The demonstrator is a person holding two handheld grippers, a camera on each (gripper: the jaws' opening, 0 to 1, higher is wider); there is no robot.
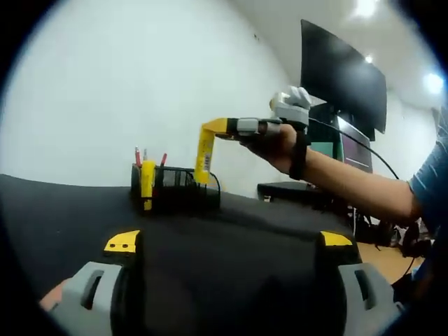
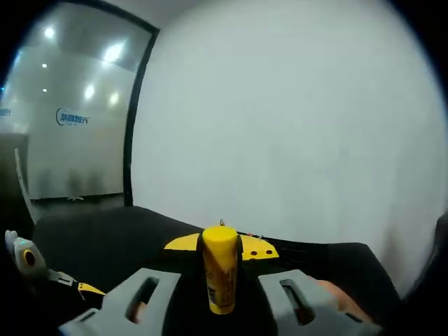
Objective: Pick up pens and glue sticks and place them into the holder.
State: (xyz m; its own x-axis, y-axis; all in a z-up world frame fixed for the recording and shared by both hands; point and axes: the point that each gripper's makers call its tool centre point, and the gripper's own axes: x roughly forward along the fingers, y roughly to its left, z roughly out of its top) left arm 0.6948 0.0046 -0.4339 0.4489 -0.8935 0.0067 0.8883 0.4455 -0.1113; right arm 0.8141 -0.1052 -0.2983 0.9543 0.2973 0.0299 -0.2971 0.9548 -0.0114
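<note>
Yellow glue stick point(image 2: 220, 278), one, pinched upright between the right gripper point(image 2: 220, 276) fingers, above the black mesh holder point(image 1: 178, 187) on the black table point(image 1: 63, 217). Holder contents: one yellow stick, three red-tipped pens, partly hidden. Left gripper point(image 1: 229, 245) fingers spread, holding nothing.

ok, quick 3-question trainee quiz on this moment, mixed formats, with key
1. True or false: the right gripper is shut on a yellow glue stick.
2. Where is that glue stick relative to the black holder? A) lying on the table B) hanging above the holder C) inside the left gripper
3. Fill in: the left gripper's jaws are ____, with nothing between them.

Key: 1 true; 2 B; 3 open
</note>
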